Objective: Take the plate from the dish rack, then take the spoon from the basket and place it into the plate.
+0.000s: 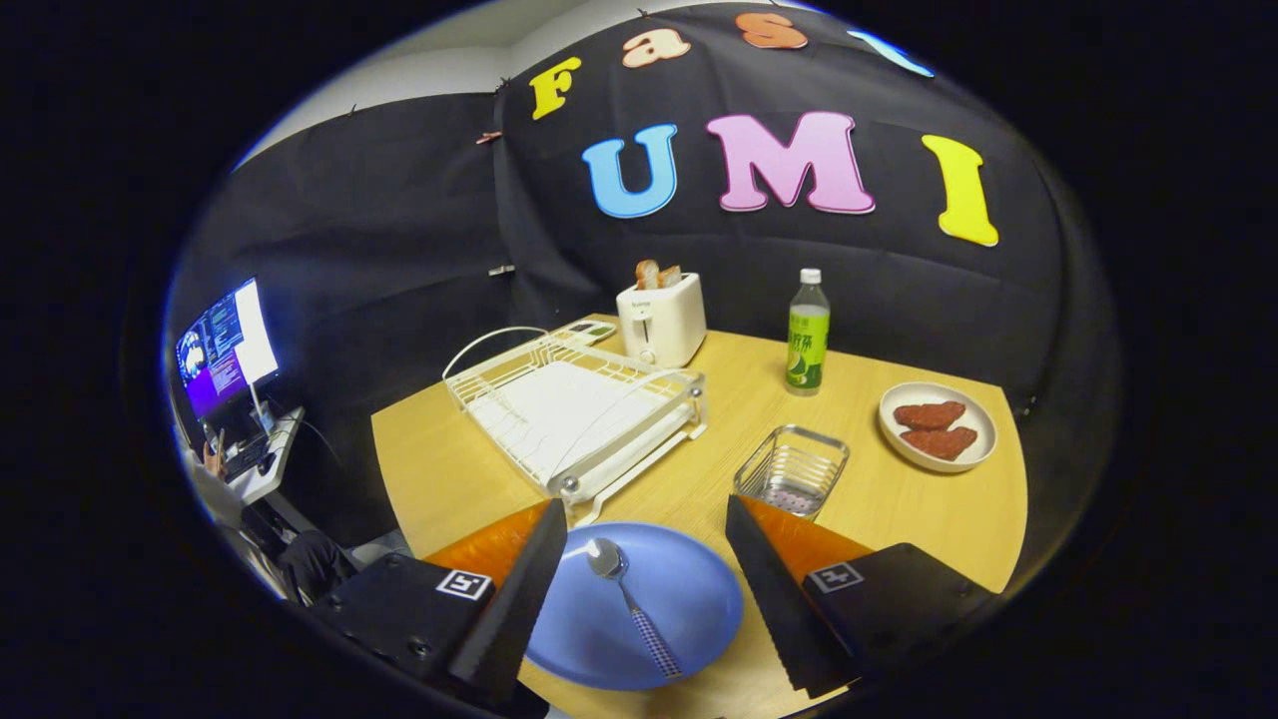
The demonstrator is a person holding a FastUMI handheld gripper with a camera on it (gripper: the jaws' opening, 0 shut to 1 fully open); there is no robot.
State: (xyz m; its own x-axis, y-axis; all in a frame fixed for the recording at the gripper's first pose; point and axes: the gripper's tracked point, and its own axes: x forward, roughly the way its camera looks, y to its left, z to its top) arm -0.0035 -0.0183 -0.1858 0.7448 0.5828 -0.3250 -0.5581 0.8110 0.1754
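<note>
1. Tabletop: a light wood surface that carries every item listed below. Its near edge is cut off behind the fingers.
2. Dish rack: white wire, standing on the tabletop beyond the left finger. No dishes stand in it.
3. Gripper: the fingers are spread wide apart and hold nothing. They appear to hover above the plate without touching it, though contact cannot be confirmed from this angle.
4. Plate: blue and round, lying flat on the tabletop between the two fingers. Its left rim is hidden behind the left finger.
5. Toaster: white, at the far side of the tabletop just behind the dish rack, with two slices of bread standing in its slots. Small print on its front is too small to read.
6. Small plate: white, well to the right of the basket, holding two reddish-brown pieces of food.
7. Basket: wire, just ahead of the right finger. Something small and pale lies at its bottom; it is hard to make out.
8. Bottle: clear with a white cap and a green label, upright, to the right of the toaster. The label text is not legible.
9. Spoon: lying inside the plate, bowl toward the dish rack, its chequered handle pointing back toward the gripper.
</note>
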